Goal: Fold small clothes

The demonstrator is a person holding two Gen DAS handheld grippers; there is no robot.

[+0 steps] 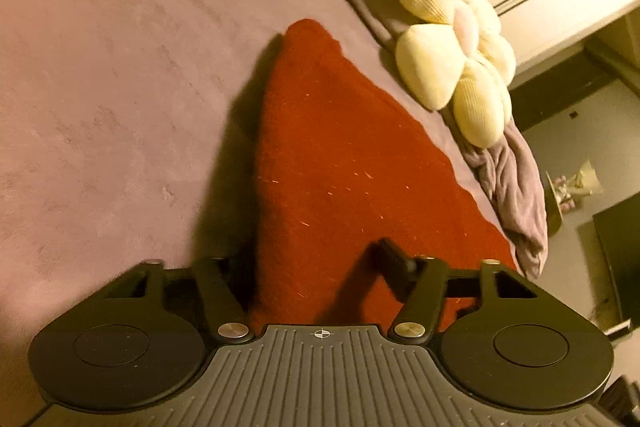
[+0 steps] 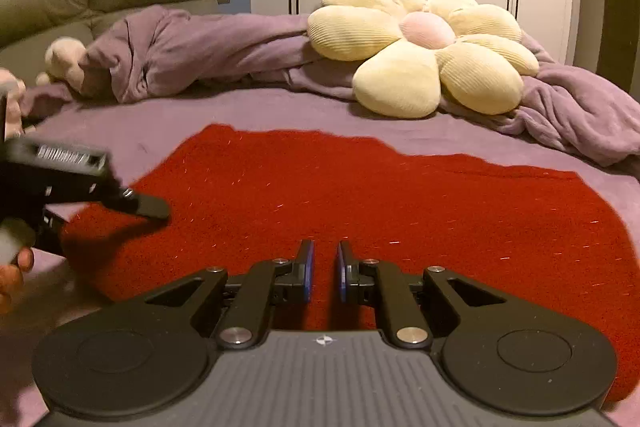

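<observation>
So we've got a red knit garment (image 2: 360,195) lying mostly flat on the bed (image 2: 248,111), just in front of the flower cushion (image 2: 424,51) and the bunched-up purple blanket (image 2: 192,43). It looks like soft, fuzzy wool: light, floppy, no stiffness at all, so it'll sag and drag on the plush cover rather than slide. Not fragile, though the fuzz could snag.

The right hand-held gripper (image 2: 323,271) sits low over the near edge, pads almost together with only a narrow slit between them, and we can't see any cloth pinched in there. The left hand-held gripper (image 2: 132,205) is at the left edge of the knit, part-way spread; from its own camera one finger is hidden by the cloth, so we can't tell if it's got a grip.

We'd pinch right at an edge or corner, one per side.
</observation>
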